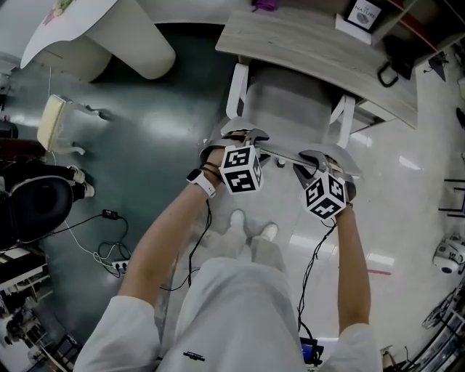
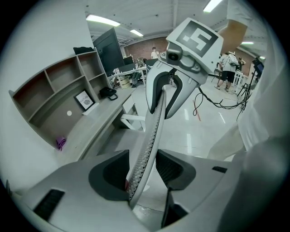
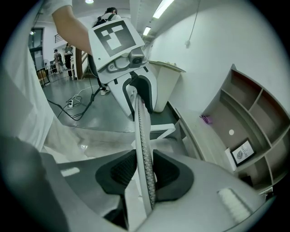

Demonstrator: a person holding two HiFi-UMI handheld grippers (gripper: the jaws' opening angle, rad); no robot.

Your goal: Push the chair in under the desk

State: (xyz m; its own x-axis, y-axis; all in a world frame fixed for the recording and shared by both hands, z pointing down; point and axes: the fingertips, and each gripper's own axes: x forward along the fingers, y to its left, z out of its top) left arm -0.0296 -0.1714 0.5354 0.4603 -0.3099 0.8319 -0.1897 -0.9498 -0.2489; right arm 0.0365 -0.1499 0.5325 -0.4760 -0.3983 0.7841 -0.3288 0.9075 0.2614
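Observation:
The white chair [image 1: 290, 98] stands with its seat partly under the pale wooden desk [image 1: 305, 43], armrests [image 1: 236, 91] at either side. Its thin mesh backrest [image 1: 280, 153] runs edge-on below me. My left gripper [image 1: 245, 136] grips the backrest's top edge at the left; in the left gripper view the backrest [image 2: 149, 136] runs up between the dark pads of that gripper [image 2: 141, 170]. My right gripper [image 1: 311, 158] is shut on the same edge further right; the right gripper view shows its pads [image 3: 122, 174] pressing the backrest [image 3: 142, 136] from both sides.
A picture frame [image 1: 363, 13] and a purple object [image 1: 263, 4] lie on the desk, under open shelves [image 2: 59, 90]. The person's feet [image 1: 247, 229] stand right behind the chair. A power strip with cables [image 1: 116, 265] lies on the floor left, with a beige rounded table base [image 1: 109, 36] beyond.

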